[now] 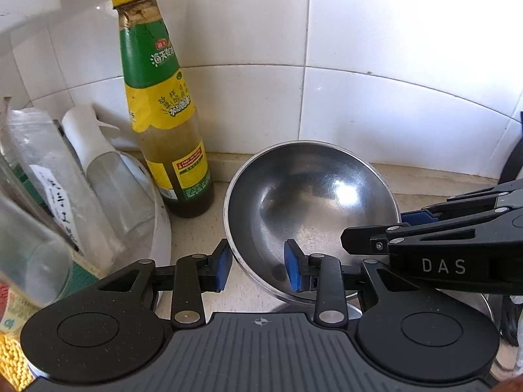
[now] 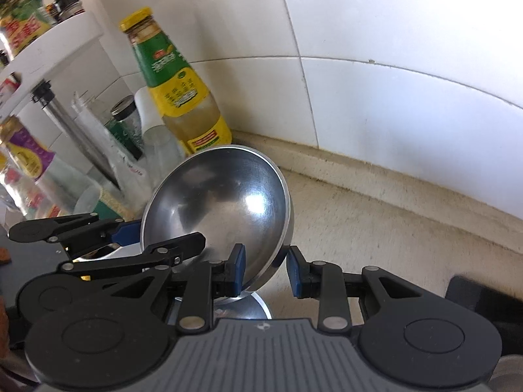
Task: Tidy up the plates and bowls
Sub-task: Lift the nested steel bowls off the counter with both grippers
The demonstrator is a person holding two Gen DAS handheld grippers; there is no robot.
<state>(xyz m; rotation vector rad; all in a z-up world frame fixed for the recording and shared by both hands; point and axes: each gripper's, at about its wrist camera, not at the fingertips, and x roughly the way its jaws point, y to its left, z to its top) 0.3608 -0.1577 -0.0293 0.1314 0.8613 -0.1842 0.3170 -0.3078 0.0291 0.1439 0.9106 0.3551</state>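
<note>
Jaws of both grippers, left and right, straddle the empty steel bowl's rim, open.

Tilted, empty steel bowl

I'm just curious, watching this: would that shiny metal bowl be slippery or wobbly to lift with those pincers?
Probably slippery: the steel bowl is polished enough to show glare. It looks thin-walled, so likely light and stiff. Its round underside could rock or slide; it already sits tilted. Left tool and right tool each straddle its rim, jaws apart.
</note>
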